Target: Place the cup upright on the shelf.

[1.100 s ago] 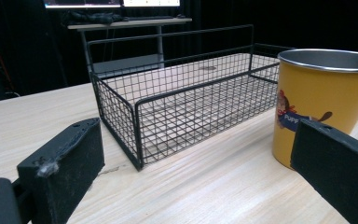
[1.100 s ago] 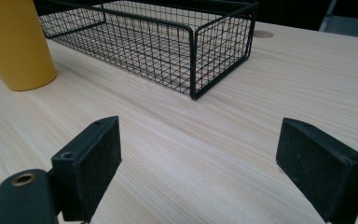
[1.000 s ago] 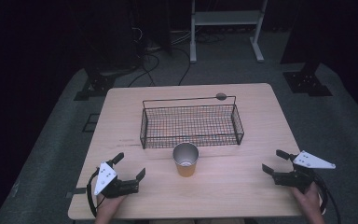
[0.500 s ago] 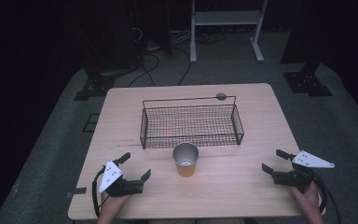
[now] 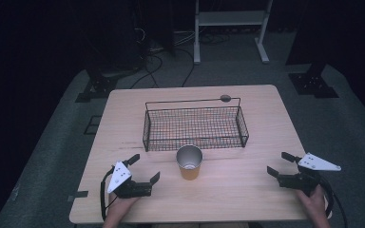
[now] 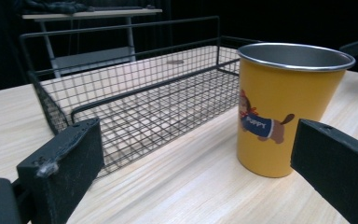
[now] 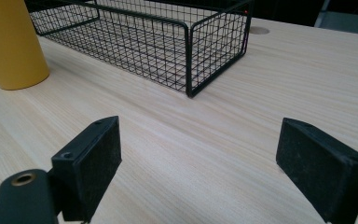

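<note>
- Left gripper (image 5: 145, 168): black two-jaw tool with a grey three-cornered plate, near front-left edge of the light wooden table (image 5: 247, 199). Against the high view 1.0 s ago it has moved inward and turned toward the cup; the gap to the cup is smaller now.
- My read: that's an approach to grasp the cup with the left tool. Not there yet.
- Left jaws stand wide apart, nothing between them, touching nothing. In the left gripper view the yellow metal-rimmed cup with a cartoon dog print (image 6: 286, 109) sits ahead, off toward the right-hand jaw, not centred in the gap.
- Right gripper (image 5: 279, 164): same position as 1.0 s ago, near the front-right edge. Jaws wide, empty, bare tabletop between them in the right gripper view.
- Cup in the high view (image 5: 189, 163): upright on the table, roughly mid-front, just in front of the basket's near wall; can't tell whether it touches the wire.
- Black wire-mesh rectangular basket (image 5: 195, 127): centre of table, empty.
- Likely destination is the basket; the cup would need lifting over the near wall.
</note>
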Demonstrator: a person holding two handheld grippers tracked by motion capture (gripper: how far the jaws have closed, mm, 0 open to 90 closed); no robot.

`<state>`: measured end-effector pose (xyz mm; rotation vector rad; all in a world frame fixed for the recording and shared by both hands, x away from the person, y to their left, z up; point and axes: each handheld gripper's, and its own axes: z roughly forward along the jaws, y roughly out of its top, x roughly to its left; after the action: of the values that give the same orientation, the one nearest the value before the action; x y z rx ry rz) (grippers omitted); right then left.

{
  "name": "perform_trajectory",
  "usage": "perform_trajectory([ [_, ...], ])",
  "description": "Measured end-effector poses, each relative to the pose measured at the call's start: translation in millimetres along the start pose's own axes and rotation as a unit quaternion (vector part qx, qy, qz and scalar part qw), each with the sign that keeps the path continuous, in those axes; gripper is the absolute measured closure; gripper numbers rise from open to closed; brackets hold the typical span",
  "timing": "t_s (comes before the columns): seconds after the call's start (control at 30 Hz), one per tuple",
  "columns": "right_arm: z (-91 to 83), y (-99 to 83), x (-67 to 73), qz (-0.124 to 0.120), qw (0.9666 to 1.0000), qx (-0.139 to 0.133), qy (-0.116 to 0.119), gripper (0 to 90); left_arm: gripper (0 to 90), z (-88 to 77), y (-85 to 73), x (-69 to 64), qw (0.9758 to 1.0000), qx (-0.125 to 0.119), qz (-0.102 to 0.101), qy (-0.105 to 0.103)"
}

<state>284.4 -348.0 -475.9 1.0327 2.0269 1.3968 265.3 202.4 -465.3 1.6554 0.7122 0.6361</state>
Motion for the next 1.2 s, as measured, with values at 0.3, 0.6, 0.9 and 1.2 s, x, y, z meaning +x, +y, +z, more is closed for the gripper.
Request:
perform_trajectory([
  [0.3,0.0,0.1,0.2,-0.002,1.0,0.0,0.0,13.0,1.8,13.6,6.8,-13.6,0.9995,-0.002,0.013,-0.03],
  [0.6,0.0,0.1,0.4,-0.003,1.0,0.0,0.001,13.0,1.9,24.1,8.4,-22.9,0.9987,0.002,0.017,-0.048],
  [0.9,0.0,0.1,0.4,-0.003,1.0,0.0,0.001,13.0,1.8,32.5,8.4,-30.2,0.9977,0.011,0.023,-0.063],
  [1.2,0.0,0.1,0.4,-0.003,1.0,0.0,0.001,13.0,1.8,46.0,10.1,-39.6,0.9961,0.017,0.024,-0.083],
])
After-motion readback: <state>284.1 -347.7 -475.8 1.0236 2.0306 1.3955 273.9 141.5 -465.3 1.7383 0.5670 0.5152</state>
